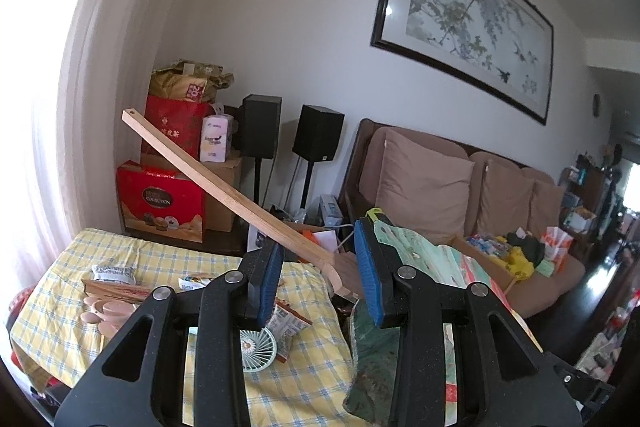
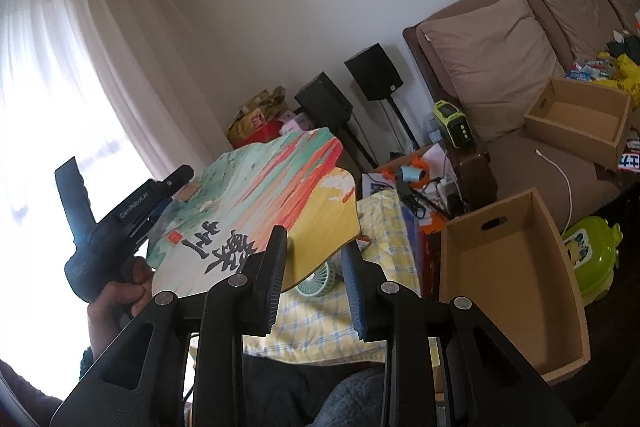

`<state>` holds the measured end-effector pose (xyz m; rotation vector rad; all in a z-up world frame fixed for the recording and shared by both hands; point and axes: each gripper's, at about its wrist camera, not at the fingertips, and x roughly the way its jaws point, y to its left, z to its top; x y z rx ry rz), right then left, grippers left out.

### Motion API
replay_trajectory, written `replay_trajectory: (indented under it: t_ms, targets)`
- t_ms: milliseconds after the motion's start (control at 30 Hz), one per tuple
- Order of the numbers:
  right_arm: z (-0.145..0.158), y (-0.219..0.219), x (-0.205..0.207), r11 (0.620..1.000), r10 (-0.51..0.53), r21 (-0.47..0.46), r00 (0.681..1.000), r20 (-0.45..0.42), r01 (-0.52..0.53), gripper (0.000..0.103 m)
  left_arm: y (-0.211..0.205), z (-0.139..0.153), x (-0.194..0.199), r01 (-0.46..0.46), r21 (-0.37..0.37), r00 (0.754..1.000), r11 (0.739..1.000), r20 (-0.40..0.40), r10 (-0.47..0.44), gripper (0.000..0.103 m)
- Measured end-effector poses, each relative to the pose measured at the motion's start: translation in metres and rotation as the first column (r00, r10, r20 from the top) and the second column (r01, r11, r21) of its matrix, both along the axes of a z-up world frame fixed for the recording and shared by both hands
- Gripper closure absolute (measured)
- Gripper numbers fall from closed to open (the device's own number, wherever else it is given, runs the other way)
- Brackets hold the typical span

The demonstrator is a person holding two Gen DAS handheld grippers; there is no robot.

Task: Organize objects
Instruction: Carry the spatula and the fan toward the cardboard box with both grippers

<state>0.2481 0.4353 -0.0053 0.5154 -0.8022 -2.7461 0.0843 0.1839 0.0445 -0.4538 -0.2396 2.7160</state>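
Fan (image 2: 256,195), painted, with black calligraphy, is raised above the yellow checked table (image 1: 160,263); my left gripper (image 1: 320,267) has its blue pads (image 1: 269,279) part-open around the fan's wooden handle (image 1: 224,183), contact unclear; my right gripper (image 2: 316,279) sits at the fan's near edge, grip unclear; an empty cardboard box (image 2: 516,267) stands right; a brown sofa (image 1: 432,183) lies far right.

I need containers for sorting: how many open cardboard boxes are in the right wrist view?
2: a large open brown cardboard box on the floor beside the table, and a smaller open cardboard box on the sofa. Others may be hidden.
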Motion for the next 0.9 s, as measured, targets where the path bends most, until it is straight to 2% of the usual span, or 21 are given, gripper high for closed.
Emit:
replay_trajectory:
  t_ms: [133, 567, 733, 900]
  targets:
    - [0.000, 0.002, 0.002, 1.000, -0.009, 0.007, 1.000, 0.003, 0.009, 0.076, 0.001, 0.000, -0.001, 0.007, 0.021, 1.000, 1.000, 0.015, -0.007, 0.069]
    - [-0.012, 0.012, -0.006, 1.000, -0.021, -0.005, 0.999, 0.039, 0.021, 0.075, 0.013, -0.008, -0.004, 0.010, -0.002, 1.000, 1.000, 0.020, -0.010, 0.069]
    - [-0.022, 0.020, -0.010, 0.999, -0.039, -0.011, 0.997, 0.069, 0.040, 0.075, 0.025, -0.010, -0.010, 0.029, -0.002, 0.999, 1.000, 0.041, -0.029, 0.069]
    - [-0.030, 0.032, -0.009, 0.998, -0.067, -0.017, 0.994, 0.085, 0.068, 0.075, 0.040, -0.009, -0.007, 0.056, -0.009, 0.998, 0.998, 0.026, -0.055, 0.069]
